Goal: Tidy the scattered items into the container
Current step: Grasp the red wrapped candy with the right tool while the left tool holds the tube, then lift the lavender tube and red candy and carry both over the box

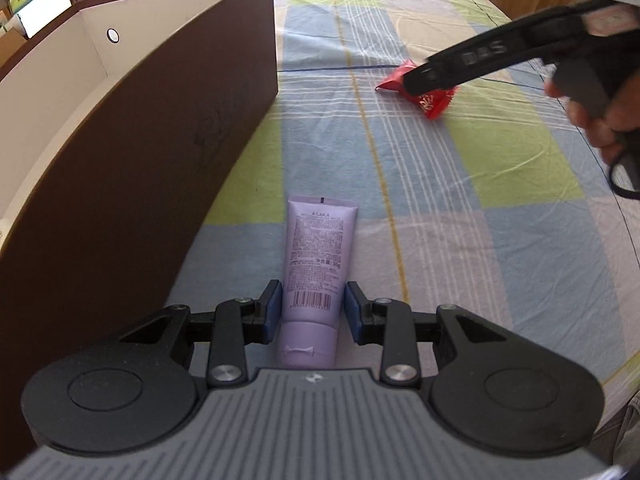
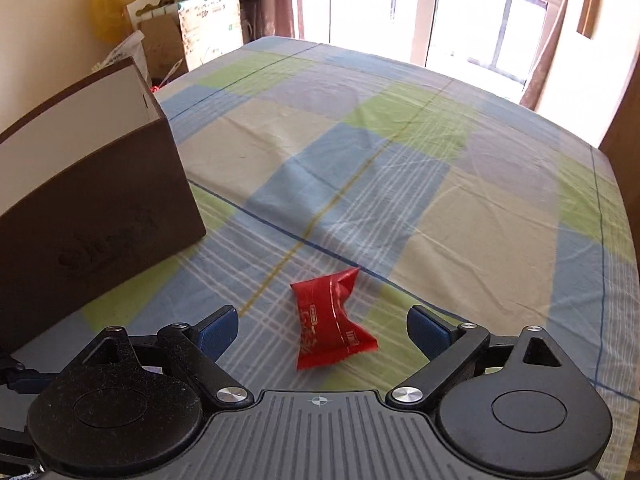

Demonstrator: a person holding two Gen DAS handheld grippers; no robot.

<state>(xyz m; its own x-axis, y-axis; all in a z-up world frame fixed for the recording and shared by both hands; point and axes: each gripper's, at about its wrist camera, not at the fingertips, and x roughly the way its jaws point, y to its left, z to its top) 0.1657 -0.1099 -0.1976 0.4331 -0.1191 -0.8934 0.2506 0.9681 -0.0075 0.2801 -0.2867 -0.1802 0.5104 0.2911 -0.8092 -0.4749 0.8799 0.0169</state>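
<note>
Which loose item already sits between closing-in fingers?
The purple tube: left gripper pads flank it closely. The red packet lies between the right gripper's wide-open fingers.

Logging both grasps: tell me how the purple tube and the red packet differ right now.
The purple tube is a smooth, long tube; the red packet is a crinkled wrapper with twisted ends. The left gripper has its pads close on either side of the tube; the right gripper stands wide around the packet. Both lie on the checked cloth, outside the brown box.
</note>
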